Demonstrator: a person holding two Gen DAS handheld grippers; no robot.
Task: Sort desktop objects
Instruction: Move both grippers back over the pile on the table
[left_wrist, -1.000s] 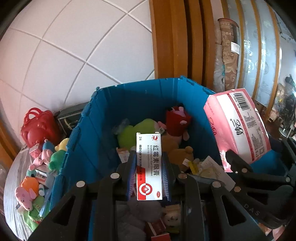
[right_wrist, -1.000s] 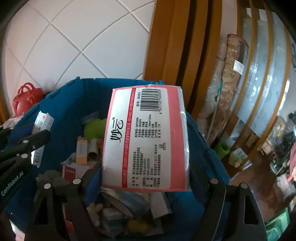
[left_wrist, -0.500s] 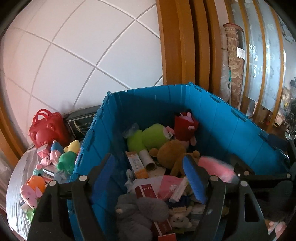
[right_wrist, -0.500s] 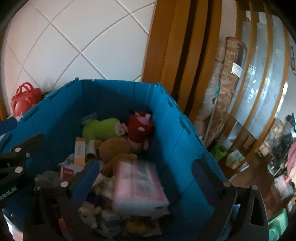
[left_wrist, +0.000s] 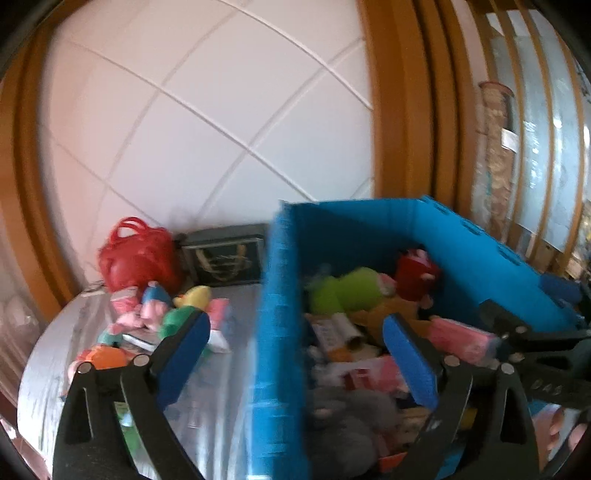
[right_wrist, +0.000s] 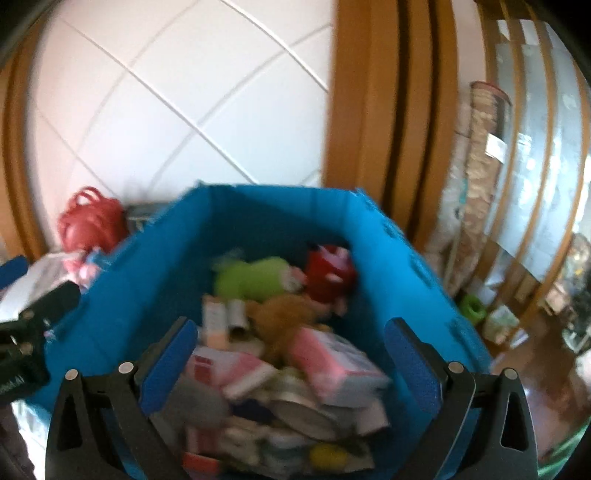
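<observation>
done: pink pack lies in blue bin | both grippers: left gripper, right gripper, fingers just spread apart, empty | left: toys on surface, left of bin

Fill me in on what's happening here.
A person is sorting desk clutter into a blue bin with two handheld grippers. Both the left gripper and right gripper are open and empty; the left's jaws have just been opening. A pink tissue pack lies in the bin, while plush toys wait on the table.
</observation>
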